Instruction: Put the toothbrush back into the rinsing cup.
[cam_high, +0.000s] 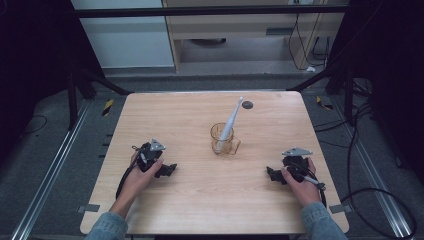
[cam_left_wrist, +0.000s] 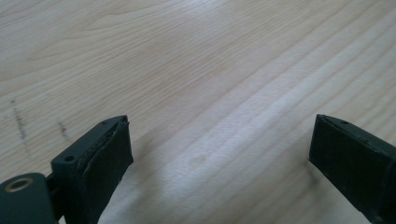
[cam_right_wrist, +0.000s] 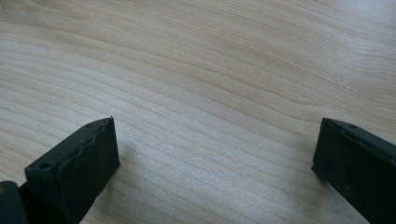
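A clear amber cup (cam_high: 223, 139) stands near the middle of the wooden table (cam_high: 200, 200), with a pale grey toothbrush-like stick (cam_high: 231, 121) leaning in it, its head pointing up and away. My left gripper (cam_high: 169, 170) rests on the table at the front left, held by a hand, jaws wide apart with bare wood between them (cam_left_wrist: 219, 135). My right gripper (cam_high: 271, 174) rests at the front right, also held by a hand, its jaws spread over bare wood (cam_right_wrist: 215, 144). Both point inward, well short of the cup.
A small dark round mark (cam_high: 247, 105) sits near the table's far edge. Black frame legs (cam_high: 95, 80) and cables (cam_high: 360, 150) flank the table on the grey floor. Light cabinets (cam_high: 225, 30) stand behind.
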